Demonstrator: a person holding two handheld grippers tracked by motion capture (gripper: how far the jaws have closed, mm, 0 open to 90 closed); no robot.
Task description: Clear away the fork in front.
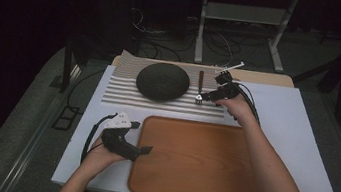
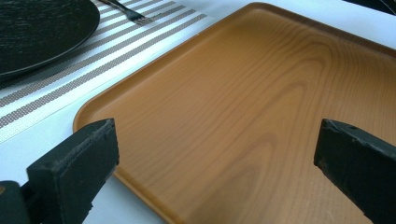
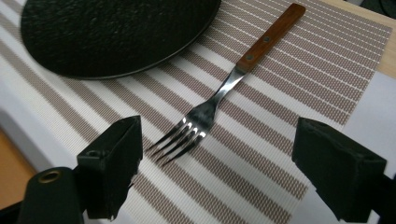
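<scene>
Right tongs open wide, tines of the wood-handled steel fork between the jaws, lined up for a pickup. Fork lies on the striped placemat near the table's far edge, beside the black round plate. Left tongs open, idle over the wooden tray.

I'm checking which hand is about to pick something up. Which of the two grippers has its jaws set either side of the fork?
The right gripper: its open jaws straddle the fork tines on the striped mat. The left gripper hangs open over the wooden tray.
</scene>
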